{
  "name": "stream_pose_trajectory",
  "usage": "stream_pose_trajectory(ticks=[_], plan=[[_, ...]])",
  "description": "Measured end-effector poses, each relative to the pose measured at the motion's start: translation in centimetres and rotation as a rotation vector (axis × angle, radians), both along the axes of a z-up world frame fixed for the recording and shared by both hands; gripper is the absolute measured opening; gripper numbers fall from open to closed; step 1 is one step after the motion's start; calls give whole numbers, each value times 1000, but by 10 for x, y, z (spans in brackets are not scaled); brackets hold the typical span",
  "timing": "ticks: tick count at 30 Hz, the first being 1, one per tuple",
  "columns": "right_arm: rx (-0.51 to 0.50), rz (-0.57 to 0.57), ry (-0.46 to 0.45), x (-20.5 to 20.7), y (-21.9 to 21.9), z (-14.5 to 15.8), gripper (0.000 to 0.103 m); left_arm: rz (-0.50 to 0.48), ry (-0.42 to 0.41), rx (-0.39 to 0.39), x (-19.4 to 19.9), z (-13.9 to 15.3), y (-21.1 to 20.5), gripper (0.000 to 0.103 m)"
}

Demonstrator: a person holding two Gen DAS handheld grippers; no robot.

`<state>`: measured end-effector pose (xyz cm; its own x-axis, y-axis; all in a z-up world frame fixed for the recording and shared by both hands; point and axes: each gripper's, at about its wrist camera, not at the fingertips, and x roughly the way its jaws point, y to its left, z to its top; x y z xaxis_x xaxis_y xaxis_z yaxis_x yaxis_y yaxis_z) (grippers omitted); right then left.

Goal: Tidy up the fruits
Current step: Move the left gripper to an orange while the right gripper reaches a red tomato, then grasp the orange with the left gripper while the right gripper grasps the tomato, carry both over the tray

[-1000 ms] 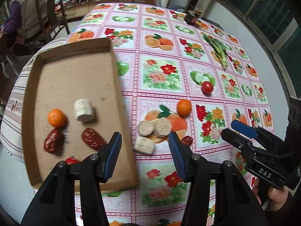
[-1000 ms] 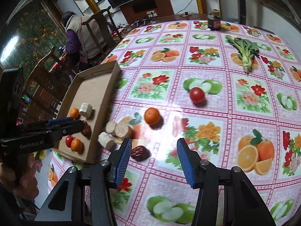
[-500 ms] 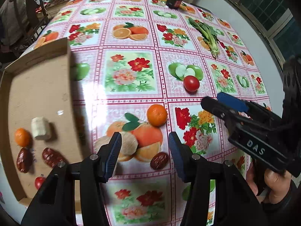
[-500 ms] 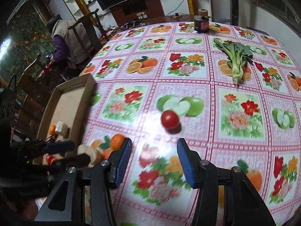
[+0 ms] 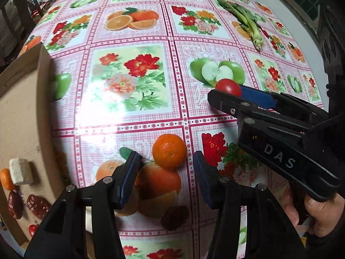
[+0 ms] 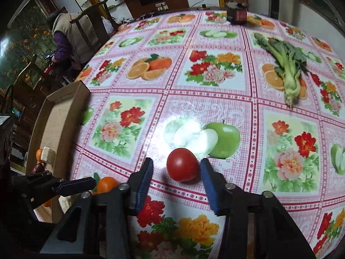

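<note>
A tangerine lies on the patterned tablecloth, just ahead of my open left gripper. A red tomato lies between the open jaws of my right gripper, not clamped; it also shows in the left wrist view. A cardboard tray at the left holds a tangerine, a pale chunk, red dates and a small tomato. A dark date lies on the cloth under my left gripper.
A leafy green vegetable lies at the far right. A dark jar stands at the table's far edge. A person sits on a chair beyond the table's left side. The tray's wall stands left of both grippers.
Both grippers have moved forward over the table. The left one has closed in on the tangerine and the right one on the tomato, which now sits between its jaws.
</note>
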<state>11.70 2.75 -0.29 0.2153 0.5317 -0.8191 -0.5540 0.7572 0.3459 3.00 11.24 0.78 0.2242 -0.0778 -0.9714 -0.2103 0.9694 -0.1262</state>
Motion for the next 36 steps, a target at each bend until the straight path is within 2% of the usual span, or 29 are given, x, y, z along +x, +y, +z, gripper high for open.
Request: stream_pose_trajectory(ticks=[1, 2, 3, 4, 5, 10, 20, 36], plan=[[-2, 3, -1, 0, 0, 0, 37, -3, -12, 13, 0, 0, -1, 50], [-4, 3, -7, 0, 0, 0, 32, -11, -16, 21, 1, 0, -3, 50], [-10, 7, -9, 0, 0, 0, 30, -18, -19, 32, 2, 0, -5, 47], [-10, 9, -10, -1, -1, 0, 30, -24, -25, 40, 2, 0, -7, 39], [-11, 8, -11, -2, -2, 1, 30, -32, -31, 44, 2, 1, -8, 27], [16, -9, -15, -15, -14, 11, 30, -34, -49, 23, 0, 6, -6, 27], [90, -19, -28, -51, -26, 42, 30, 31, -139, -54, -37, 49, 28, 27], [129, 62, -50, -103, 14, 72, 30, 126, -160, -29, -93, 73, 78, 27]])
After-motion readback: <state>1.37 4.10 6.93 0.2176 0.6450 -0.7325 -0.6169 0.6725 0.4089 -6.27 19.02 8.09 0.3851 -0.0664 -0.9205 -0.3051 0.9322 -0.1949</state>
